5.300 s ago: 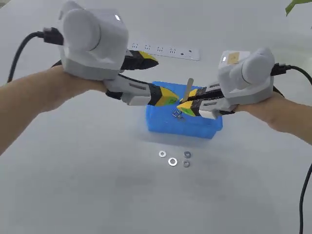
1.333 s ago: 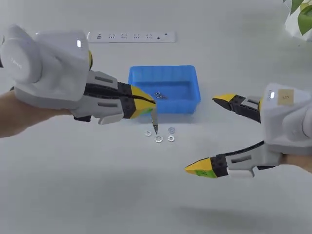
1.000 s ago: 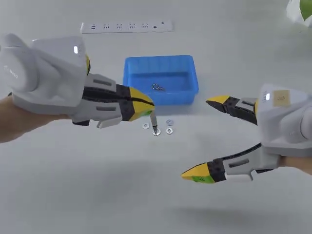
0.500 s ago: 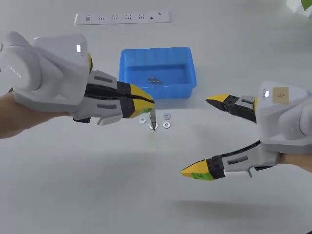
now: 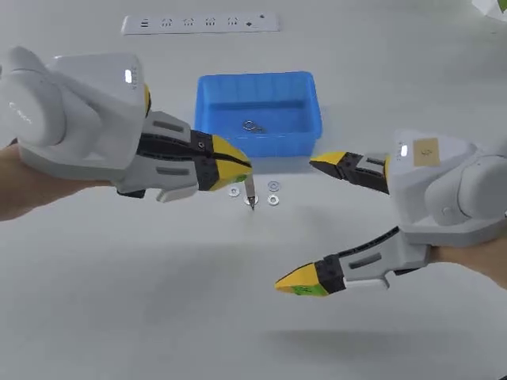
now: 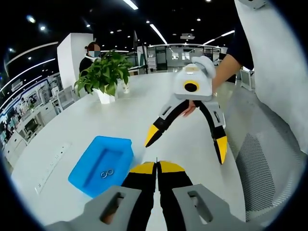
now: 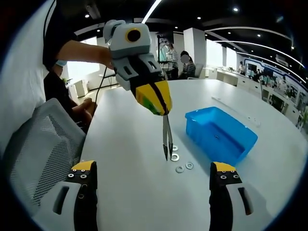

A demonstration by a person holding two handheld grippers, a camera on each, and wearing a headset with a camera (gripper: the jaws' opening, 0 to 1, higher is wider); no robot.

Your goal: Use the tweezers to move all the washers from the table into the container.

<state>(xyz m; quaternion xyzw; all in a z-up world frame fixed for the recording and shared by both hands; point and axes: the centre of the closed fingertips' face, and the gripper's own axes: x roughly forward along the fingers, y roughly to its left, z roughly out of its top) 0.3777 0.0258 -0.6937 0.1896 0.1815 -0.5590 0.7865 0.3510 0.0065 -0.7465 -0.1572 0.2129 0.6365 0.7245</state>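
The white table (image 5: 119, 317) was lit evenly by ceiling strip lights (image 6: 158, 33); soft shadows were cast on it. Gripper views were bent at their edges.

Slim metal tweezers (image 5: 249, 192), clamped in the left gripper (image 5: 242, 169), point tips-down into a small cluster of silver washers (image 5: 273, 200) on the white tabletop (image 5: 158, 317), just near of the open blue rectangular container (image 5: 257, 78), which holds more washers near its middle.

Your left gripper (image 5: 240, 168) hides most of the tweezers (image 5: 250, 195); whether their tips touch a washer (image 5: 273, 199) is too small to tell.
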